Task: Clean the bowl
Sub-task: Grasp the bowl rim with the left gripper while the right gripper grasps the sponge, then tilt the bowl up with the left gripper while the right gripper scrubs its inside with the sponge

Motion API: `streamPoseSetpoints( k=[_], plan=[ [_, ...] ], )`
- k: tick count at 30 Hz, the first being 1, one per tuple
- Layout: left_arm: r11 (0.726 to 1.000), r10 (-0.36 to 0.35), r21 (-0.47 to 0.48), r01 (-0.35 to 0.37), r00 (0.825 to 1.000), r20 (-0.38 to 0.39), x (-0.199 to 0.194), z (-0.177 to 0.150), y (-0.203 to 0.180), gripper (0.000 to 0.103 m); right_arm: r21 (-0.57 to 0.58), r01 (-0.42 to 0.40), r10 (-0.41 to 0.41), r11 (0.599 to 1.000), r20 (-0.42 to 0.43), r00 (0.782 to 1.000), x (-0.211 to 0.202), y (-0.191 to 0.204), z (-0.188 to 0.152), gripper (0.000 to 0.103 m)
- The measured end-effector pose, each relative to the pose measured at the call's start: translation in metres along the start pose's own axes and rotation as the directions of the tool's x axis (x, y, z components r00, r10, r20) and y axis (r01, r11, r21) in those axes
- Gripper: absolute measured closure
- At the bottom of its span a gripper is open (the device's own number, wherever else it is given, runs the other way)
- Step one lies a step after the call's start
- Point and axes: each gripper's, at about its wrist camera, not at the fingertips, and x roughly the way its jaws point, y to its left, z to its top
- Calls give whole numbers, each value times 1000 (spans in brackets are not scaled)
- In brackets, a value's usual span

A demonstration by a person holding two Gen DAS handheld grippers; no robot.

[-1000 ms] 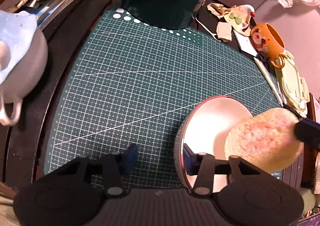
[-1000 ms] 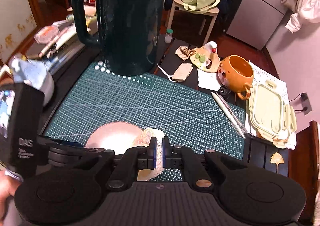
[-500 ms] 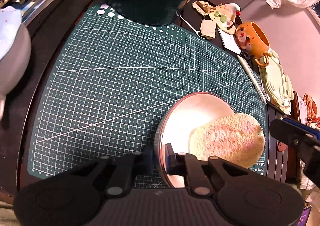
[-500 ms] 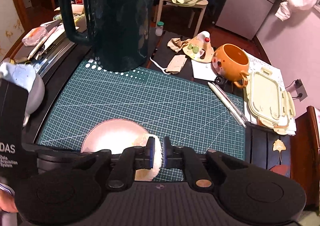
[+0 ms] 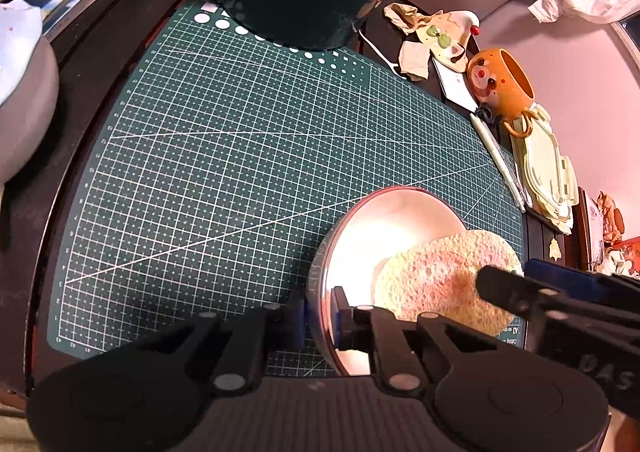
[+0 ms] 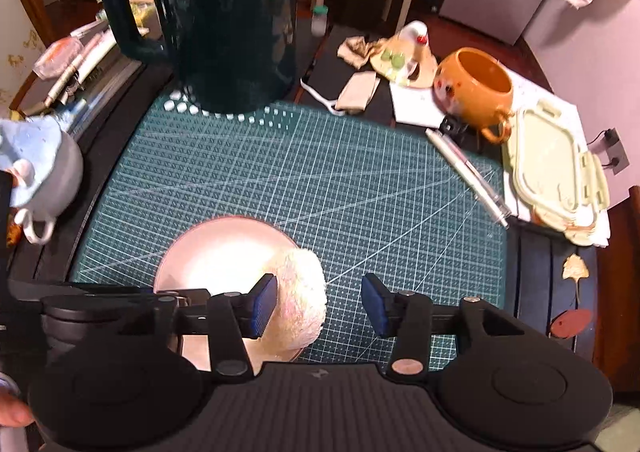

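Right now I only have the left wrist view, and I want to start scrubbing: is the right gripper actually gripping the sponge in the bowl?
Observer: No. In the right wrist view the right gripper has its jaws apart. They have just been opening, and the sponge lies between them against one pad only.
Operator: What is under the other pad?
Observer: Bare cutting mat, outside the bowl.
Operator: I see only a dark base behind the mat. What is it?
Observer: A tall dark green kettle, with its handle on the left of that view.
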Motion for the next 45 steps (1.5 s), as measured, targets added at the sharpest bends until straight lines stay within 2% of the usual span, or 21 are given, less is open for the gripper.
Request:
streamPoseSetpoints(
  k=[1, 2, 3, 8, 14, 19, 21, 25, 27, 32, 36, 40, 45],
  plan=[
    [1000, -2, -2, 2, 1000, -1, 0, -1, -1, 91, -3, -8, 8, 1000, -10, 1000, 3, 1, -1, 60],
    [1000, -4, -3, 4, 1000, -2, 0, -1, -1, 91, -7, -13, 13, 1000, -17, 1000, 5, 3, -1, 74],
    [1000, -6, -6, 6, 1000, -4, 0, -1, -1, 91, -12, -14, 14, 1000, -21, 1000, 5, 4, -2, 81],
    [1000, -16, -3, 16, 1000, -20, 1, -2, -1, 90, -50, -26, 24, 998, -28, 999, -1, 17, -1, 81],
    [998, -67, -26, 66, 996, -61, -1, -7, 2, 88, -49, -29, 27, 998, -47, 999, 8, 24, 4, 81],
    [997, -76, -29, 74, 994, -75, 1, -7, 3, 88, -31, -41, 40, 999, -40, 998, 10, 26, 5, 89],
    [997, -79, -32, 76, 993, -85, 6, -5, 5, 88, -35, -28, 27, 999, -27, 999, 6, 26, 5, 90],
    [996, -83, -42, 79, 992, -98, 18, 5, 16, 88, -132, 72, -68, 989, 34, 997, -8, 32, 6, 90],
    [996, -83, -43, 80, 992, -98, 19, 6, 16, 88, -150, 86, -79, 985, 52, 996, -16, 34, 6, 90],
    [994, -96, -60, 90, 991, -98, 20, 6, 17, 88, -129, 42, -33, 991, 71, 997, -28, 37, 9, 90],
    [992, -110, -75, 103, 989, -96, 21, 5, 20, 87, -61, -12, 14, 998, 31, 999, -6, 36, 5, 91],
    [993, -105, -66, 99, 990, -98, 21, 4, 19, 87, -92, 52, -48, 994, 39, 998, 9, 41, -3, 91],
    [993, -102, -72, 95, 990, -101, 22, 4, 17, 87, -124, 100, -93, 987, 65, 994, -12, 33, 1, 91]
  ],
)
